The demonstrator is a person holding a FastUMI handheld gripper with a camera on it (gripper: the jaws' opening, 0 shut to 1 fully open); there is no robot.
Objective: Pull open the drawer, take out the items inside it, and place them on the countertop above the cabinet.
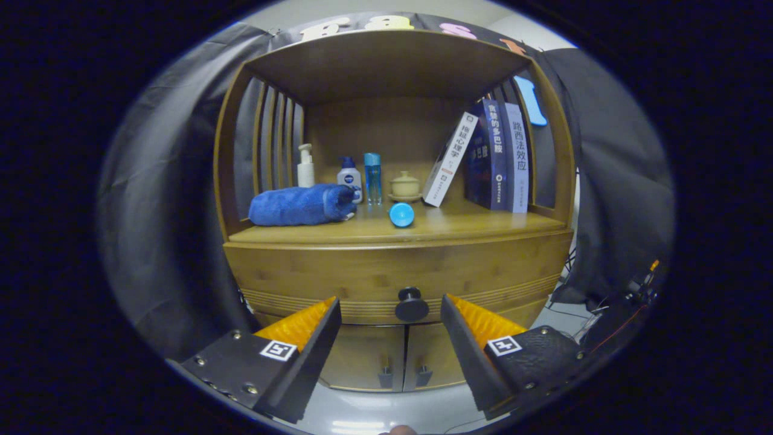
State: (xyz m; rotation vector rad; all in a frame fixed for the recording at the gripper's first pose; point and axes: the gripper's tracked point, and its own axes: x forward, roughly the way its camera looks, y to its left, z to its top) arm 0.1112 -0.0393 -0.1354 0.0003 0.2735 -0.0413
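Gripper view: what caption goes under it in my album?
Open gripper lines up with the dark knob of the closed drawer.

The gripper (389, 305) is held level, pointing straight ahead. Its two fingers (302, 344) stand wide apart, one on each side, with a broad gap between them, and nothing is held between their ribbed inner pads (480, 320). The fingertips touch nothing. Each finger carries a small square marker on its upper face. A sliver of the person's hand (401, 430) shows just behind the fingers.
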